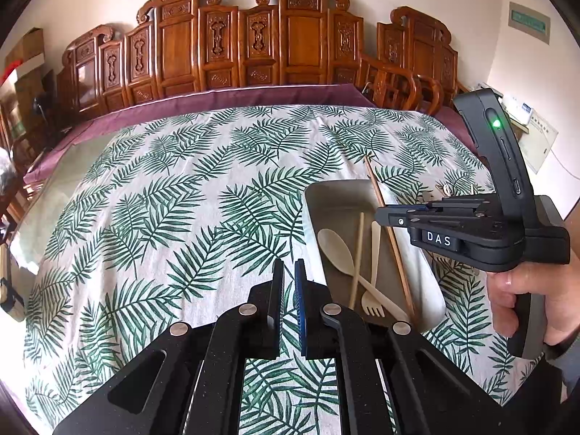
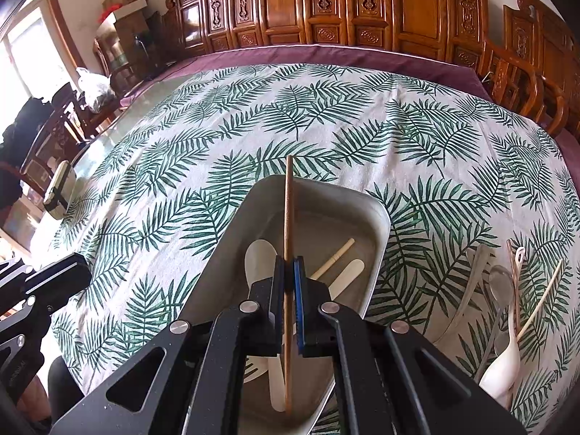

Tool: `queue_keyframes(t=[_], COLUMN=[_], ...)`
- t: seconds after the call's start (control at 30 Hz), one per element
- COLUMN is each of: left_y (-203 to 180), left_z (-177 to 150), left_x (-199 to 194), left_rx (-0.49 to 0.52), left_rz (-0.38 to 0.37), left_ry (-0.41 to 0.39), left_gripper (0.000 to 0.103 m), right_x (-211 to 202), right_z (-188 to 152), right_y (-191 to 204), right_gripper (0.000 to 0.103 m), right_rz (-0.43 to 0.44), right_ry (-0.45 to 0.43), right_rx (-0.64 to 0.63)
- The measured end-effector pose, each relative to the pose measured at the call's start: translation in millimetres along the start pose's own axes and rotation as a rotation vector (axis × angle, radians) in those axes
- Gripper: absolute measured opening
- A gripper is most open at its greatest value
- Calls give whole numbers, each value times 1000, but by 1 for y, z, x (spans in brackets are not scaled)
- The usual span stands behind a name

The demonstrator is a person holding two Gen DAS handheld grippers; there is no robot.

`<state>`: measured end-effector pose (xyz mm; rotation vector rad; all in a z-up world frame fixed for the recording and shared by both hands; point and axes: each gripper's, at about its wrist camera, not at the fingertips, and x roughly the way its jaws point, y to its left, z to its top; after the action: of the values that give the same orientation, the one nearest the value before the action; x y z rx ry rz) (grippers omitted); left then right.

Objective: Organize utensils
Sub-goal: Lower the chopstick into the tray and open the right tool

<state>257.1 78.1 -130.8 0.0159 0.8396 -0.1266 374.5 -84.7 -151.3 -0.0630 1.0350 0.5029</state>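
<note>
A grey rectangular tray (image 2: 377, 224) (image 1: 319, 195) lies on the leaf-print tablecloth. In it are a pale spoon (image 1: 335, 250) (image 2: 259, 257), a pale fork (image 1: 375, 290), and a light chopstick (image 1: 357, 261) (image 2: 333, 259). My right gripper (image 2: 289, 264) (image 1: 382, 214) hovers over the tray, shut on a brown chopstick (image 2: 288, 210) (image 1: 377, 185) that slants with its far end past the tray's rim. My left gripper (image 1: 289, 266) is shut and holds nothing, just left of the tray above the cloth.
Several loose utensils (image 2: 504, 301), among them a metal spoon and a pale spoon, lie on the cloth right of the tray. Carved wooden chairs (image 1: 253, 43) line the table's far edge. A hand (image 1: 536, 297) holds the right gripper.
</note>
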Motion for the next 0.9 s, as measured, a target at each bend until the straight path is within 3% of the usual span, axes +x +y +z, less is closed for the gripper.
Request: queue_keyframes(t=[0.47,0.77,0.9], left_y=[-23,-55,-73], left_z=[4,5,4], left_x=[-2,3,6], left_rx=[20,53,72], left_rz=[-29,-76,-98], left_ry=[-6,-5,-2], left_gripper=[5,7,19], right_x=[-37,-75,-85], right_z=[-13,-48,-67], right_y=[-23,-99,-136], right_gripper=[7,7,7], right_rz=[6,-110,-160], right_ry=[-46,-53,-47], right_rx=[-10,32,69])
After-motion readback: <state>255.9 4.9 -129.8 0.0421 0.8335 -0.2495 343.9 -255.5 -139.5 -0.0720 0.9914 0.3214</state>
